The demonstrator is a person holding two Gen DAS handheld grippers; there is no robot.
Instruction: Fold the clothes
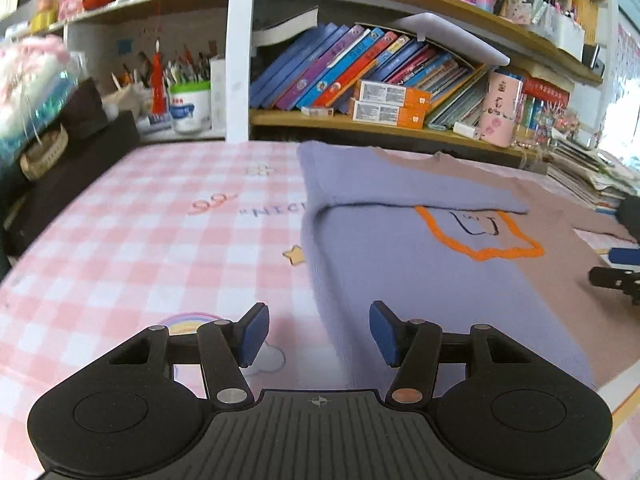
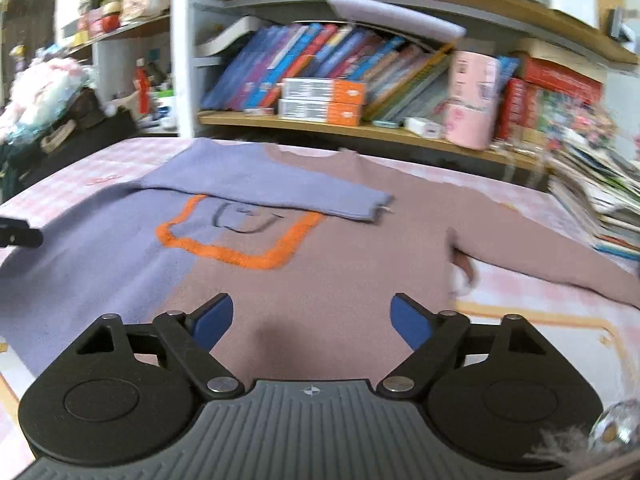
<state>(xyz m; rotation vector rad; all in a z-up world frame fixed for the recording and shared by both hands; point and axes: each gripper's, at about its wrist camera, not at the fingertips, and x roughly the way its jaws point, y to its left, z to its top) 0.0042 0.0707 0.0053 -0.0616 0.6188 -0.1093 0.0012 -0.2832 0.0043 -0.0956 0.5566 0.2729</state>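
Observation:
A sweater, half lavender and half dusty pink with an orange outlined patch, lies flat on the pink checked tablecloth [image 1: 140, 248]. It shows in the left wrist view [image 1: 420, 280] and in the right wrist view [image 2: 320, 280]. Its lavender sleeve [image 2: 272, 188] is folded across the chest; the pink sleeve [image 2: 560, 260] stretches out to the right. My left gripper [image 1: 318, 334] is open and empty over the sweater's left hem edge. My right gripper [image 2: 312, 322] is open and empty over the pink lower half. The right gripper's tip shows at the left view's right edge [image 1: 616, 276].
Bookshelves [image 1: 360, 120] with leaning books, orange boxes and a pink canister [image 1: 500, 108] stand behind the table. A stack of books and papers [image 2: 600, 200] sits at the right. Dark bags and a pen pot [image 1: 188, 104] are at the back left.

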